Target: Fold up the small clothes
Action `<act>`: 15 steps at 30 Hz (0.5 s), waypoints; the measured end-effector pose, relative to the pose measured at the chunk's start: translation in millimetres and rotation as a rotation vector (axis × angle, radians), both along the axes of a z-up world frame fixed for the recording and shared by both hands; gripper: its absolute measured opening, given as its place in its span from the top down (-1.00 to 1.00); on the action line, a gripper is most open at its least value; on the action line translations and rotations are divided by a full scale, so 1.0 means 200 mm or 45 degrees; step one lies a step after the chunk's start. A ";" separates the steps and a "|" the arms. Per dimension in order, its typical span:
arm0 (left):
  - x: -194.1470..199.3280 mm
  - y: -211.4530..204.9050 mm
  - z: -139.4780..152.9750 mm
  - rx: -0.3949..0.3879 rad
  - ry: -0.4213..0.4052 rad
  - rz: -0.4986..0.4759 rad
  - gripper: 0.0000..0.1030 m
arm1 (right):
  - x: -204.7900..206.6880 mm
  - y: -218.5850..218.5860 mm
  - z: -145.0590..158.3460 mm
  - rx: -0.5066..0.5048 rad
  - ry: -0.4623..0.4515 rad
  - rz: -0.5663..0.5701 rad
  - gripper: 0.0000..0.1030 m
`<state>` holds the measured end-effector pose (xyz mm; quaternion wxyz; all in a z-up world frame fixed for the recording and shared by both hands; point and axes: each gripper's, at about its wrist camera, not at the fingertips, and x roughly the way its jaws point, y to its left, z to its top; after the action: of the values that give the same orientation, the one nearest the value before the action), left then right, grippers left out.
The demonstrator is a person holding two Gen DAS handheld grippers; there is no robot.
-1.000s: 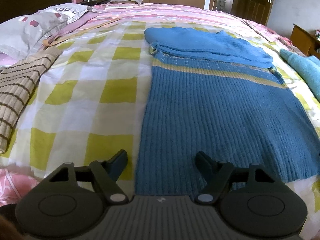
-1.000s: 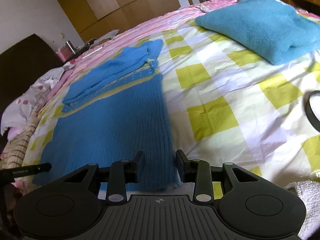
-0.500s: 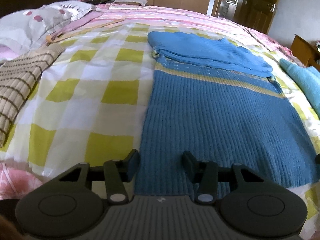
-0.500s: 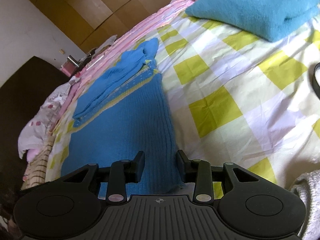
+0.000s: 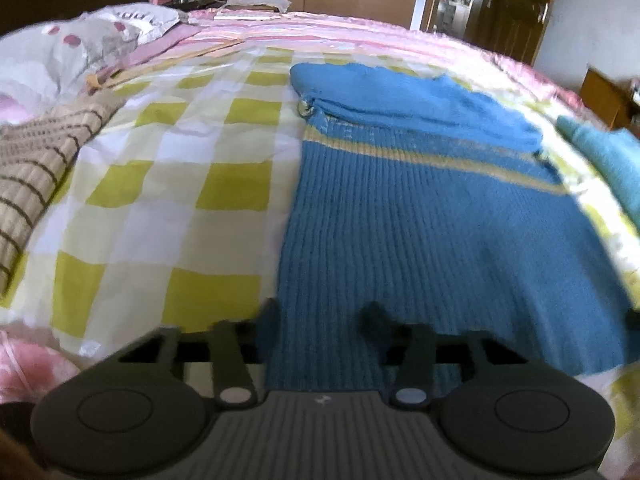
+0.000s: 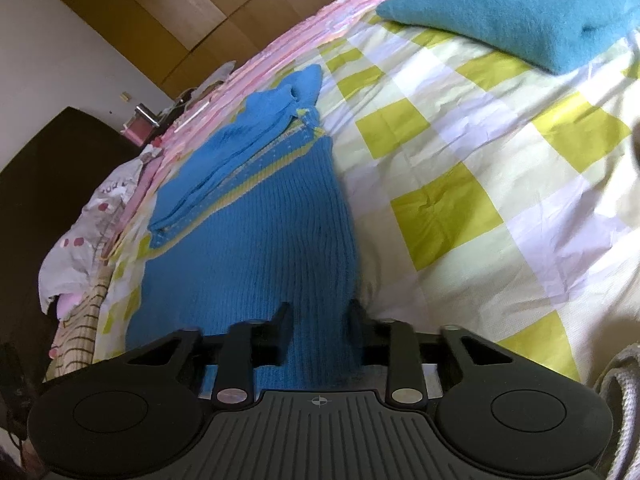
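A blue ribbed knit sweater with a yellow band lies flat on the checked bedspread, its sleeves folded across the top. My left gripper is at the sweater's near left hem corner, jaws partly closed with the hem between them. In the right wrist view the sweater runs away from me. My right gripper is at the near right hem corner, jaws partly closed around the hem. Whether either pinches the cloth firmly is unclear.
A folded teal towel lies at the far right of the bed, also in the left wrist view. A beige striped garment lies at the left. Pillows and a wardrobe are behind.
Both grippers have moved forward onto the sweater's near hem. The left jaws have narrowed markedly. The right view has tilted, with the hem now between its fingers.
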<state>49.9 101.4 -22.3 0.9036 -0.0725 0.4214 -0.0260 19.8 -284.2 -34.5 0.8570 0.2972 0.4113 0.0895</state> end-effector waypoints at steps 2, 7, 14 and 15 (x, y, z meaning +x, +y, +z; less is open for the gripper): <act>0.00 0.05 0.00 -0.150 0.011 0.004 0.71 | 0.01 -0.01 -0.02 0.084 0.034 -0.002 0.77; 0.03 0.11 0.00 -0.318 0.023 0.020 0.72 | 0.02 0.00 -0.03 0.146 0.026 0.000 0.80; 0.05 0.10 -0.01 -0.330 0.028 0.014 0.72 | 0.06 0.03 -0.06 0.165 0.015 0.027 0.79; 0.05 0.10 -0.02 -0.328 0.041 0.018 0.72 | 0.06 0.03 -0.06 0.167 0.012 0.028 0.78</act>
<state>60.6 121.7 -26.8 0.8800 -0.1916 0.4285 -0.0723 31.2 -278.4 -46.7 0.8327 0.3486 0.4119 0.1243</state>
